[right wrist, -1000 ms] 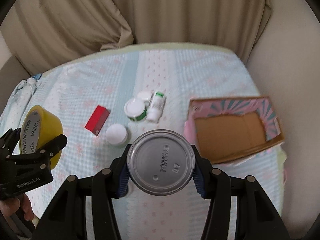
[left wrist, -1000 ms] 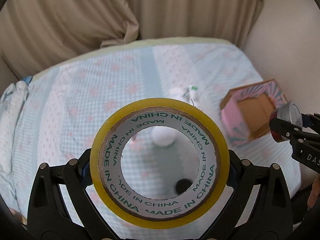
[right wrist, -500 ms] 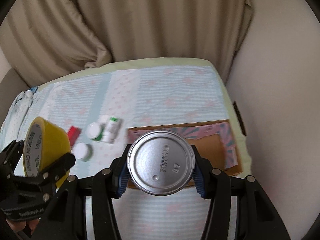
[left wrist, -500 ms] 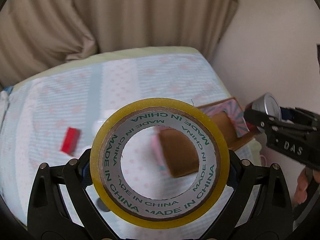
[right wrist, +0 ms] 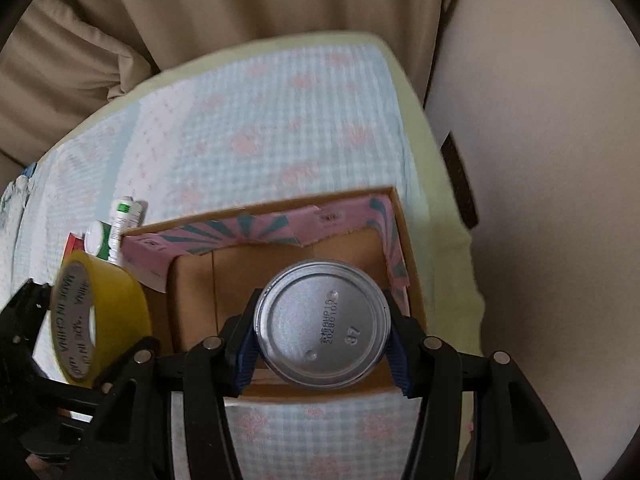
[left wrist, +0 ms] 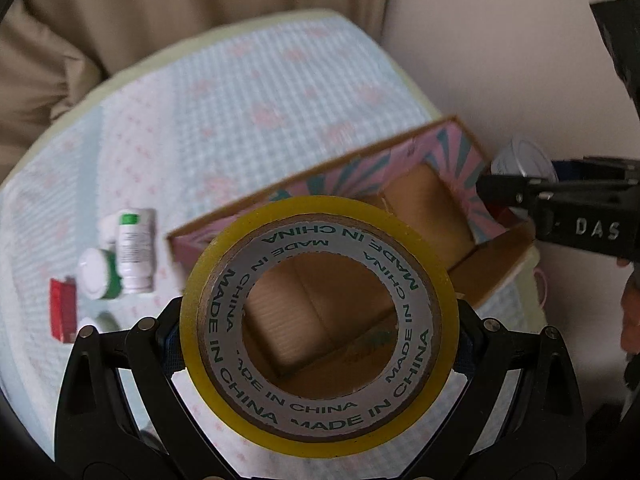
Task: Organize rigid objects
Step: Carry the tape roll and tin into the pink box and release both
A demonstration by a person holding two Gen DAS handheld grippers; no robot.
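- Left gripper (left wrist: 320, 344): we held the tape roll (left wrist: 319, 326) clamped above the box (right wrist: 404, 240).
- Right gripper (right wrist: 322, 340): we gripped the can (right wrist: 323, 330) over the box.
- Box interior: seemed empty; nothing stowed.
- Remaining on the bed: bottle (left wrist: 135, 250), jar (left wrist: 98, 274), red packet (left wrist: 63, 314).

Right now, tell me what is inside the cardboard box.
The cardboard box shows only bare brown floor. The can in the right gripper and the tape roll in the left gripper hide part of it.
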